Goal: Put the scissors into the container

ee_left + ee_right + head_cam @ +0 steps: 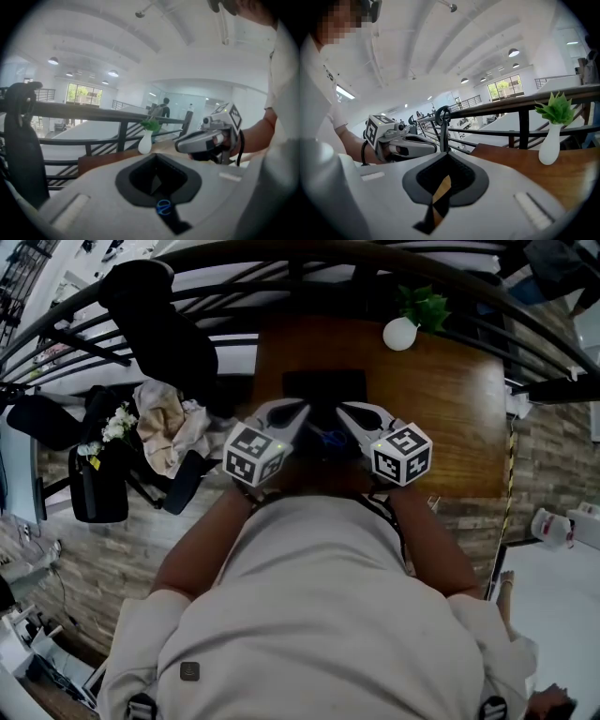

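The scissors [330,439] show as a bit of blue on the brown table [450,399], low between my two grippers. A blue handle loop of the scissors [163,206] also shows through the slit under the left gripper's jaws. The container [323,388] is a dark flat box just beyond them. My left gripper [300,411] is held up in front of the person's chest, jaws together, nothing in it. My right gripper [345,411] is beside it at the same height, shut and empty. Each gripper view shows its own closed tips, the left gripper [157,155] and the right gripper [446,153].
A white vase with a green plant [401,332] stands at the table's far edge. A dark metal railing [281,268] runs behind the table. A black office chair [159,324] and a heap of cloth [169,427] are to the left on the wooden floor.
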